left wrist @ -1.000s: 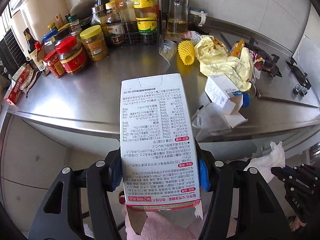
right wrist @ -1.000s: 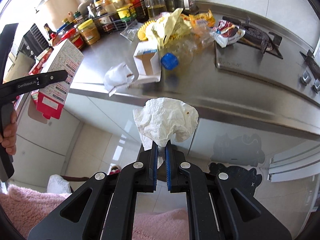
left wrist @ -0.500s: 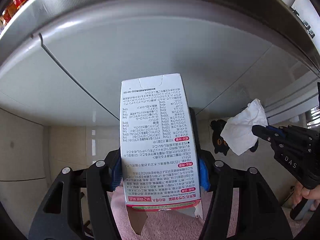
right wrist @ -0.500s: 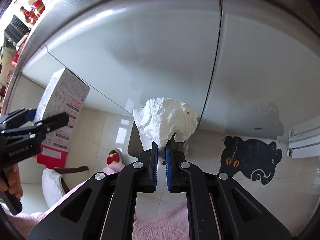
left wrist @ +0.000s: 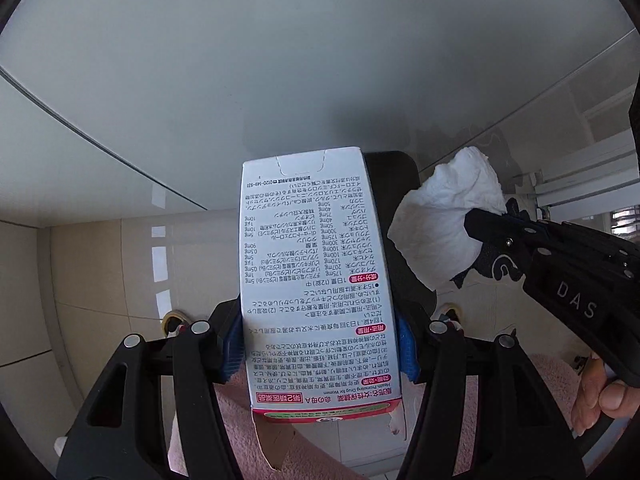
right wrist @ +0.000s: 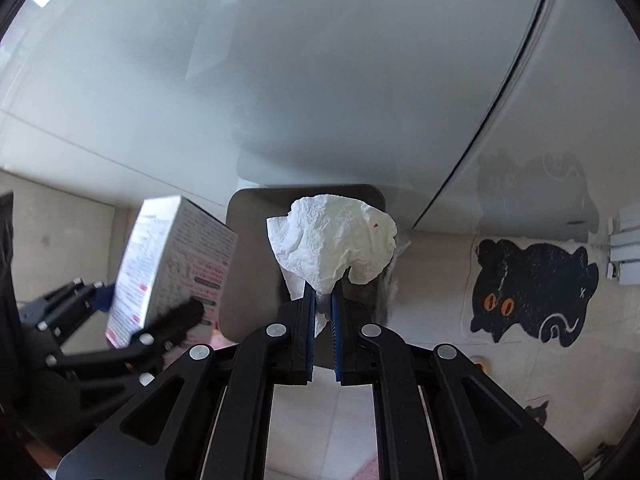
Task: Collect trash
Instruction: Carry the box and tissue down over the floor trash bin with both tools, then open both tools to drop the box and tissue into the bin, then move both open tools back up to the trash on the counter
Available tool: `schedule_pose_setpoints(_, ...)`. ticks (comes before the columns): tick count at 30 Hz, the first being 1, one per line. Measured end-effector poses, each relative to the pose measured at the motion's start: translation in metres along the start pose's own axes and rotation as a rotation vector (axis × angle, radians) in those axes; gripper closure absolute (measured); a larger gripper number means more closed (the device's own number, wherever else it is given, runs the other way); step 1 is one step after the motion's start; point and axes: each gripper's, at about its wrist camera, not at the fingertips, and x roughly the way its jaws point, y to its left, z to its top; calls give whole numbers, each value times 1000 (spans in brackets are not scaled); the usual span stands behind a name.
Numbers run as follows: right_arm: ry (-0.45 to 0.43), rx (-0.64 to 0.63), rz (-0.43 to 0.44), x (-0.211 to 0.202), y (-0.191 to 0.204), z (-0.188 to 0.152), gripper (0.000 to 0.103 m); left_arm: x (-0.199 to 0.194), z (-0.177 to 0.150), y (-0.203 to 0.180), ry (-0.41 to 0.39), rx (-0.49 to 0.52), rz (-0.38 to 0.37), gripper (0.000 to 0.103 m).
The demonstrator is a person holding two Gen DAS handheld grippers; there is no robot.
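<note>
My left gripper (left wrist: pixel 320 340) is shut on a white medicine box (left wrist: pixel 316 280) with red trim and Japanese print, held upright. The box also shows at the left of the right wrist view (right wrist: pixel 168 264), with the left gripper (right wrist: pixel 120 320) around it. My right gripper (right wrist: pixel 322 300) is shut on a crumpled white tissue (right wrist: pixel 332 240). The tissue (left wrist: pixel 448 224) and the right gripper (left wrist: pixel 480 224) appear to the right of the box in the left wrist view. Both hang over a dark grey bin (right wrist: pixel 256 248) standing on the floor against the cabinet; the box hides most of the bin (left wrist: pixel 404 216).
Pale cabinet doors (right wrist: pixel 320 80) fill the upper part of both views. The floor is beige tile (left wrist: pixel 100 280). A black cat-shaped mat (right wrist: pixel 532 288) lies on the floor to the right. My hand (left wrist: pixel 600 396) holds the right gripper's handle.
Both grippers have dropped from counter height to below it, facing the cabinet doors and floor. The countertop has left view, and the box and tissue have come close together over the bin.
</note>
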Motion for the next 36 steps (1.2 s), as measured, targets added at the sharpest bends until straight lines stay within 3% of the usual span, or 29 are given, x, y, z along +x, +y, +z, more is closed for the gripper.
schedule_pose_setpoints(8,41,108,31,20,1,9,90,13,8,0,20,9,-17,45)
schedule_pose_setpoints(10,44,125,29,17,0,13,87,10,7,0,12,12,-4,34)
schedule_pose_setpoints(11,42,144,41,16,-3,14,63,8,6,-1,7,9,-5,23)
schedule_pose_setpoints(13,14,182,62,9,-9,18,28,3,5,-1,-7,7,-14,18)
schedule_pose_setpoints(16,2,176,53,3,-6,24,29,-3,8,-2,-10,18,-13,17)
schedule_pose_setpoints(18,-2,176,47,-3,-6,26,28,-6,9,-4,-6,26,-14,10)
schedule_pose_setpoints(20,-16,170,37,-15,-3,26,14,-16,10,-3,-14,26,-17,8)
schedule_pose_setpoints(24,-41,153,27,-47,-1,27,5,-43,7,-2,-33,11,-30,8)
schedule_pose_setpoints(28,-79,116,9,-88,0,25,3,-87,3,-2,-84,36,-28,8)
schedule_pose_setpoints(36,-233,-25,17,-211,12,9,3,-200,1,-9,-257,99,-40,8)
